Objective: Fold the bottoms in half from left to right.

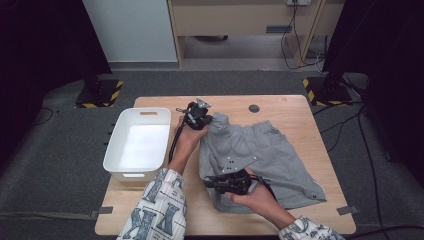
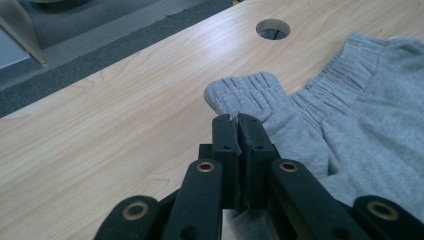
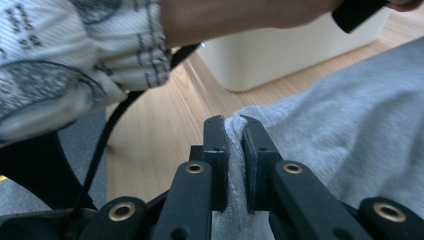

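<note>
A pair of grey shorts (image 1: 260,155) lies spread on the wooden table (image 1: 295,112), its left edge lifted. My left gripper (image 1: 207,120) is shut on the elastic waistband corner at the far left of the shorts (image 2: 300,130); in the left gripper view the jaws (image 2: 238,120) pinch grey cloth, and the bunched waistband sticks out past them. My right gripper (image 1: 212,182) is shut on the near left hem; in the right gripper view a fold of the shorts (image 3: 350,135) runs between the jaws (image 3: 235,125). Both hands hold their corners a little above the tabletop.
A white plastic bin (image 1: 139,144) stands on the table's left side, close beside my left forearm. A round cable hole (image 1: 254,108) lies in the tabletop beyond the shorts. Bare wood shows along the far edge and near the right corner.
</note>
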A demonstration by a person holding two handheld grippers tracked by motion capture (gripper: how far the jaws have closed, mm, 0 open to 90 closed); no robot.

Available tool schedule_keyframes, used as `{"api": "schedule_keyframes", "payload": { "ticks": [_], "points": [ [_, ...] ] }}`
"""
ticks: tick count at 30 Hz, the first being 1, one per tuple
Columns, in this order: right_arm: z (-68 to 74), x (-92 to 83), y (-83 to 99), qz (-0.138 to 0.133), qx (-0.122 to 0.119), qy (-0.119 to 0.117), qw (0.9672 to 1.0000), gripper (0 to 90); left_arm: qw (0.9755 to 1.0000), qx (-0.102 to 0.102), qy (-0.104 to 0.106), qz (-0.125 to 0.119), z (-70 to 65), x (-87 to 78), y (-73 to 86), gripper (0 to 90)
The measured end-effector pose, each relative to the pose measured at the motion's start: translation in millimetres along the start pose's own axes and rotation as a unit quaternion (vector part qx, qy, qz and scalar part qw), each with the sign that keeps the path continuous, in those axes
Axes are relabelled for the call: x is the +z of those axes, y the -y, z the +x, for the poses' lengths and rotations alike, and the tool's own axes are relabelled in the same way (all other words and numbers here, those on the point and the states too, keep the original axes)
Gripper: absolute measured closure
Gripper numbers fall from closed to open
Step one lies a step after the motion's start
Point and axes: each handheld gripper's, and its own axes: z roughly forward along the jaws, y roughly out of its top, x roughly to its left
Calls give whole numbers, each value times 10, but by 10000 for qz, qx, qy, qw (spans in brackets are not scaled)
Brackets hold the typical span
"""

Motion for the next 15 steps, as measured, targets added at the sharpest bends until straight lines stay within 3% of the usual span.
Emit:
{"api": "schedule_keyframes", "payload": {
  "ticks": [6, 15],
  "points": [
    [9, -33, -49, -91, 71, -31, 9999, 831, 10000, -57, -6, 32, 73, 2, -85, 869],
    [-12, -80, -117, -206, 112, -30, 9997, 833, 9999, 28, 67, 105, 113, 33, -138, 874]
  ]
}}
